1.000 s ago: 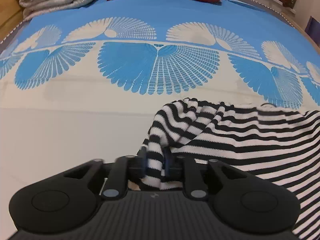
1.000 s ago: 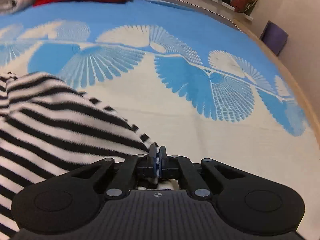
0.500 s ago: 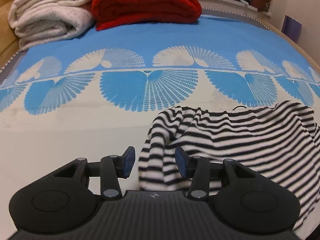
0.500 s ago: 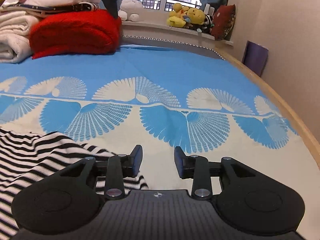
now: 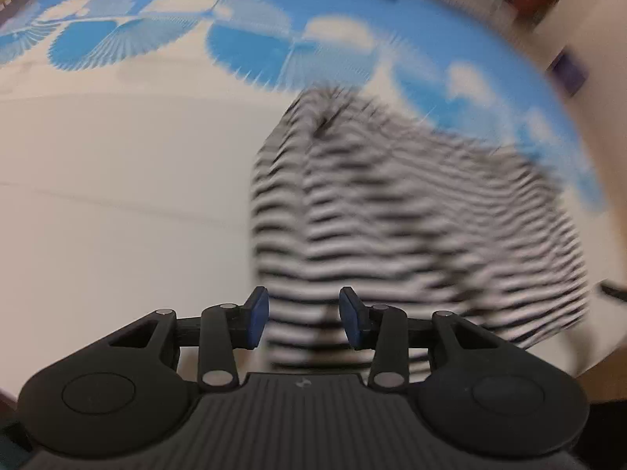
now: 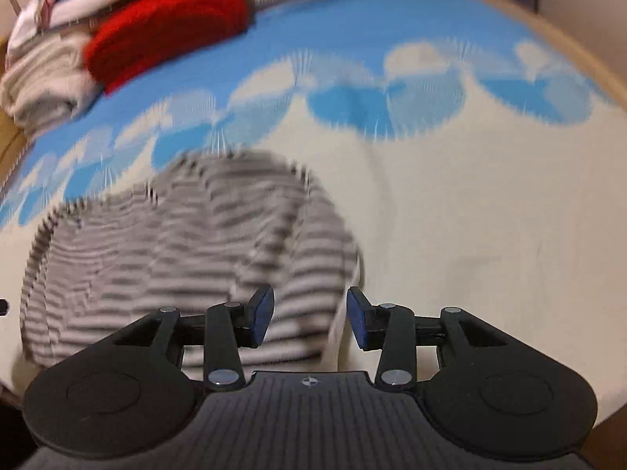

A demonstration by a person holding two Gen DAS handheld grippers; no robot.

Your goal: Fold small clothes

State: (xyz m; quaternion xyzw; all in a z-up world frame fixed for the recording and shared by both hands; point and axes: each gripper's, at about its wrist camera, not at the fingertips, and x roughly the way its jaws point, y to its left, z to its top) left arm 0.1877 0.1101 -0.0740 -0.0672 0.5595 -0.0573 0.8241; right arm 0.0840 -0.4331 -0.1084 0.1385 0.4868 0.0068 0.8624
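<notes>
The striped top [image 5: 411,211] lies on the bed [image 5: 117,215], on the cream part of the cover near its front edge, with the blue fan pattern beyond it. It looks already folded at least once, but the blur hides the exact edges.

The left gripper [image 5: 303,323] hangs above the near left corner of the garment. Its jaws stand apart and nothing is pressed between the blue pads [image 5: 256,319]; the cloth is only seen below, through the gap. The right gripper [image 6: 309,323] hangs above the near right edge, and its jaws have just been opening; they are apart too and hold nothing.

I judge that one fold is just laid and the next grasp must be chosen. To do it well, each gripper should come down on one corner of the same edge, pinch all layers together, lift both sides at equal height, and carry the edge across slowly, so the layers do not slide. The folded red blanket [image 6: 164,23] at the far end of the bed is well apart.
</notes>
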